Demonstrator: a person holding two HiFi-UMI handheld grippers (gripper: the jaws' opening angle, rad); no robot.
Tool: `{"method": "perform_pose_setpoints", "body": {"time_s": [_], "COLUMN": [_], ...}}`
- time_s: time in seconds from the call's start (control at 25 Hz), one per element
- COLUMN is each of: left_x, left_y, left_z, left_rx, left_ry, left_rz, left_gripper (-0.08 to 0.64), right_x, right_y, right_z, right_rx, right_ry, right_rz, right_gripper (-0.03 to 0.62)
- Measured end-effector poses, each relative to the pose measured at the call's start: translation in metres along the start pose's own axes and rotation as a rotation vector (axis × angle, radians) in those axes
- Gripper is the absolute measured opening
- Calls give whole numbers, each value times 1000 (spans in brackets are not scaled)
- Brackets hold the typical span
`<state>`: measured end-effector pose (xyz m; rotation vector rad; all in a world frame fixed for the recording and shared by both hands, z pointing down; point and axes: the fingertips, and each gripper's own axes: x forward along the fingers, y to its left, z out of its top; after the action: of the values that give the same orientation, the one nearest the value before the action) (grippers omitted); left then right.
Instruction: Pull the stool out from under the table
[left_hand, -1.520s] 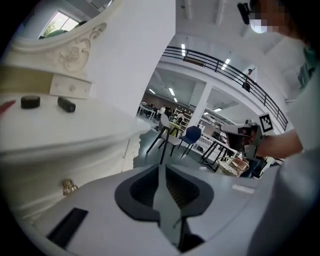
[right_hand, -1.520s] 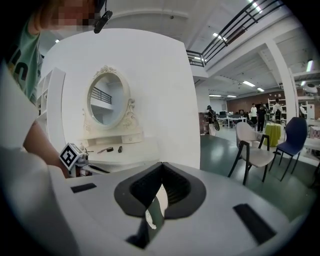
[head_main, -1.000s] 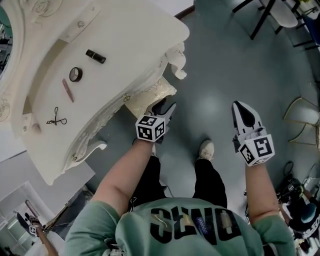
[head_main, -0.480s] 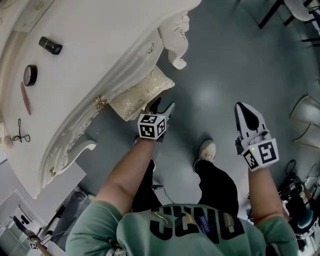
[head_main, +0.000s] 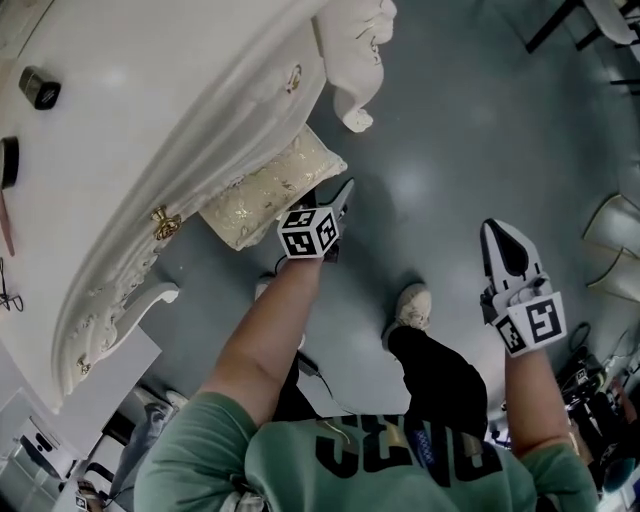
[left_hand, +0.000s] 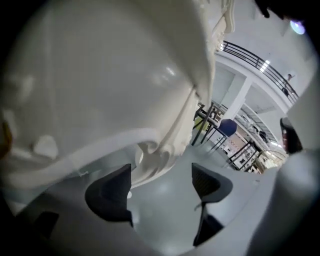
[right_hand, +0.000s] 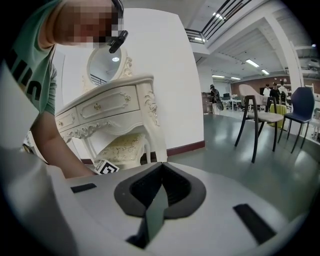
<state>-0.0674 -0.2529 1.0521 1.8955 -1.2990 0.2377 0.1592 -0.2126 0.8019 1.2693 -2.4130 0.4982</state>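
The stool (head_main: 268, 190), white-framed with a cream patterned cushion, stands partly under the white carved dressing table (head_main: 170, 110). My left gripper (head_main: 335, 203) is low at the stool's outer edge. In the left gripper view its jaws (left_hand: 160, 185) are opening wide, with only grey floor between the dark pads (left_hand: 111, 194) and a white carved leg (left_hand: 159, 152) just beyond them. Off to the right, my right gripper (head_main: 508, 262) hangs shut and empty over the floor. In the right gripper view, beyond the gripper (right_hand: 159, 192), the stool's cushion (right_hand: 122, 146) shows under the table (right_hand: 107, 107).
Small items, among them a black tube (head_main: 40, 88), lie on the tabletop. The person's shoe (head_main: 412, 305) is on the grey floor between the grippers. A gold-framed chair (head_main: 615, 230) stands at the right. Dark-legged chairs (right_hand: 260, 120) stand farther off.
More of the stool's cushion now shows from under the table's edge, and the left gripper has stayed at the cushion's outer edge. The right gripper has drifted slightly down and to the right.
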Motion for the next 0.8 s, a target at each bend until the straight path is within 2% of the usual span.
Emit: {"method": "perform_pose_setpoints", "body": {"time_s": [0.28,0.36,0.4,0.8], "left_x": [19,22,23,21], "left_y": [12,8,6,5], "left_z": [23,27,27,25], "left_rx": [-122,-117,-106,-96], "left_ry": [-125,-131,-127,-116], "left_rz": [116,133,134,137], "left_gripper": [373,349,304,295], "right_x": [-1,-3,-4,-15], "right_y": [-2,-2,-2,-3], "right_z": [-14,-16,-17,-32], "right_rx": [7,14,17,36], "right_ry": [37,45,46,59], "right_rz": [-5,-7,-8,-16], "right_gripper": [-6,-6,-6,-6]}}
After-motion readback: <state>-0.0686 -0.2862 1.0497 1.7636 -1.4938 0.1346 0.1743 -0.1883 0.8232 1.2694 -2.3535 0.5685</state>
